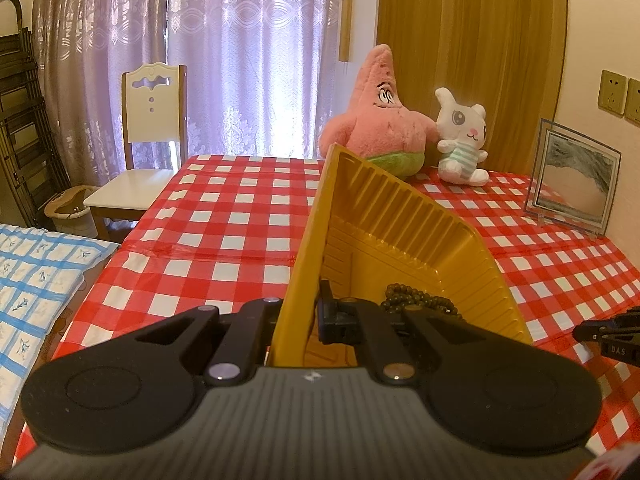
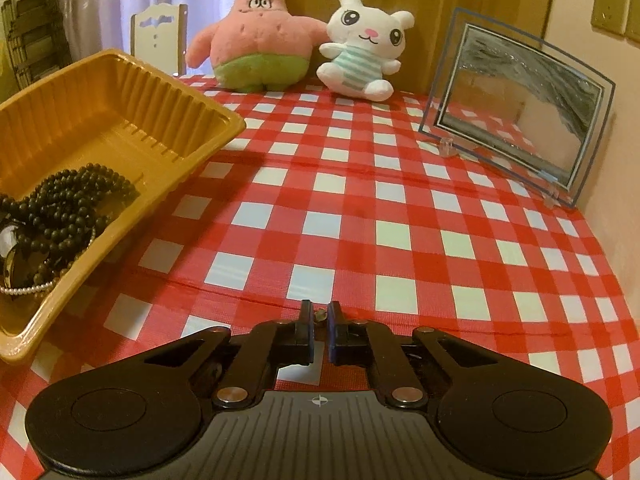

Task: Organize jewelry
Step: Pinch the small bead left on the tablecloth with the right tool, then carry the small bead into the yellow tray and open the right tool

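Note:
A yellow plastic tray (image 2: 120,92) sits tilted at the left of the checked table, its far end raised. It holds dark bead strings (image 2: 68,200), a white pearl strand (image 2: 28,289) and a dark shiny piece (image 2: 8,240). My left gripper (image 1: 298,316) is shut on the tray's near rim (image 1: 296,264), with the dark beads (image 1: 416,300) just past its right finger. My right gripper (image 2: 319,320) is nearly shut on a small metallic jewelry piece (image 2: 320,315) low over the tablecloth, right of the tray.
A pink star plush (image 2: 256,36) and a white bunny plush (image 2: 360,48) stand at the table's far edge. A glass picture frame (image 2: 516,108) stands at the far right. A white chair (image 1: 148,152) sits beyond the left side. The right gripper's tip (image 1: 608,332) shows in the left wrist view.

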A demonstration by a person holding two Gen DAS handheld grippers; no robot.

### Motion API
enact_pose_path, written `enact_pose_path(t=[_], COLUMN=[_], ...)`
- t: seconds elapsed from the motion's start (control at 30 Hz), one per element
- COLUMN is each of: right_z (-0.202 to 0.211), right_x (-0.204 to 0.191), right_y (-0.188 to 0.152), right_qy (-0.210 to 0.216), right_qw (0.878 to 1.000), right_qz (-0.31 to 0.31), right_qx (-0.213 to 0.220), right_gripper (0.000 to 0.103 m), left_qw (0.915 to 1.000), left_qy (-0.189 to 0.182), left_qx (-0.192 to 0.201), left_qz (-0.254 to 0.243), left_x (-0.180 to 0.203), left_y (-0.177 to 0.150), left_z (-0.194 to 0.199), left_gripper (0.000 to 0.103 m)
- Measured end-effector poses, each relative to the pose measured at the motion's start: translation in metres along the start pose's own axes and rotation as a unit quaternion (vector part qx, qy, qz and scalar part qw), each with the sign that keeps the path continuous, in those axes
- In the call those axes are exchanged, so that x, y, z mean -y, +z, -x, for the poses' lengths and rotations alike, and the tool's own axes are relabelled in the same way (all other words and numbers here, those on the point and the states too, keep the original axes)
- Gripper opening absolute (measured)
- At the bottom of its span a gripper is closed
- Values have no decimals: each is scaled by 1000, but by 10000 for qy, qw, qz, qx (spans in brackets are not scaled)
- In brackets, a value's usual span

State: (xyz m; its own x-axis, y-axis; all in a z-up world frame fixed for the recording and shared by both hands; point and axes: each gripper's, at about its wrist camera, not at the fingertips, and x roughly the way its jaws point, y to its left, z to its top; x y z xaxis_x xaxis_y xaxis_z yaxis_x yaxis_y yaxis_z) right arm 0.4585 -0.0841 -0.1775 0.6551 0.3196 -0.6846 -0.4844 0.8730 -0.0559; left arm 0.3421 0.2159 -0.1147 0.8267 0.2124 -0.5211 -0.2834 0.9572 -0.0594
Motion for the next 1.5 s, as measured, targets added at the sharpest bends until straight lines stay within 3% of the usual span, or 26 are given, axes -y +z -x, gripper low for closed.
enact_pose_path(t=[0.27,0.57,0.8,1.03,1.2,1.5], right_z=[5,24,44,41,28,15], right_x=[-1,-13,-28,-69,-91,-90], right_y=[4,26,48,69,80,89], right_qy=[43,240,1079,1680,1681,1585], right_qw=[10000,9988,9911,9828,9830,9837], right_qz=[52,32,-437,-395,-306,-519], right_qx=[68,420,647,652,672,679], right_gripper=[6,6,6,6,6,9], left_qw=[10000,10000,10000,10000,9999,9999], left_qy=[-2,-6,-30,-71,-80,-88], left_qx=[8,14,37,63,60,61], left_qz=[-8,-12,5,5,6,10], left_x=[1,-1,-2,-2,-1,-1], left_y=[0,0,0,2,3,3], left_z=[0,0,-1,0,-1,-1], left_gripper=[6,6,6,6,6,6])
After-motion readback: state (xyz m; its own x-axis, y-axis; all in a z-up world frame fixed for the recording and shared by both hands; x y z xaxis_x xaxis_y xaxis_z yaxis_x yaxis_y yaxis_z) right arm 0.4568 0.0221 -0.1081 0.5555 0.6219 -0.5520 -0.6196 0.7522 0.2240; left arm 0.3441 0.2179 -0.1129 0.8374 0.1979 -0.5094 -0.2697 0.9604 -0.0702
